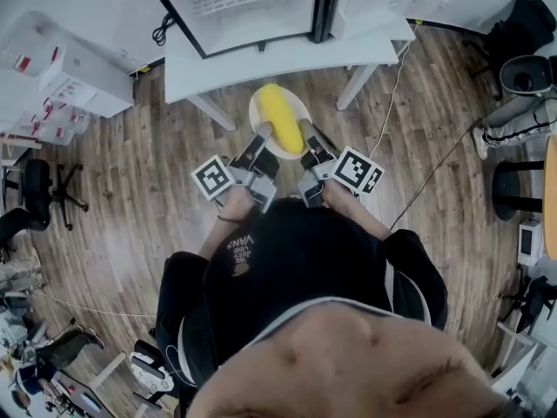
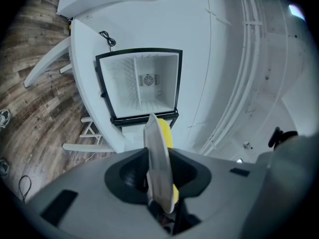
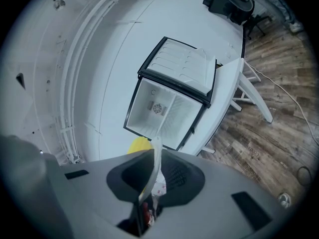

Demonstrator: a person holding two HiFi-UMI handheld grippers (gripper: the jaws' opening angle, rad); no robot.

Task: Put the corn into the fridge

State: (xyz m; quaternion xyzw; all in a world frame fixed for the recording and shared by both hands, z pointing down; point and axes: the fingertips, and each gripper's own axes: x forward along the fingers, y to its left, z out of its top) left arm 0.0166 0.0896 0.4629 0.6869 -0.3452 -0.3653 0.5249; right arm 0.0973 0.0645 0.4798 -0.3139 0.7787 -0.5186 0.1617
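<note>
Nearest, 2 forearms are held forward from the person's dark-clad torso, with the left hand [image 1: 233,204] and the right hand [image 1: 338,195] set close side by side. The left gripper [image 1: 260,136] and the right gripper [image 1: 307,134] are pointed ahead, roughly level, with their marker cubes turned outward. A white plate [image 1: 258,109] is carried between the 2 grippers. Its left rim is clamped in the left jaws and its right rim in the right jaws. In each gripper view the plate is seen edge-on, pinched in a narrow gap.

The corn [image 1: 280,117] is laid across the plate's middle. Its long axis runs away from the person toward the fridge, and its far tip leans slightly to the left. The plate is held over the wooden floor [image 1: 130,216], just before the counter's near edge.

Farther on, a small fridge [image 1: 252,3] stands on the white counter [image 1: 287,59]. Its door [image 3: 182,66] is swung open, and the white interior is turned toward the grippers.
</note>
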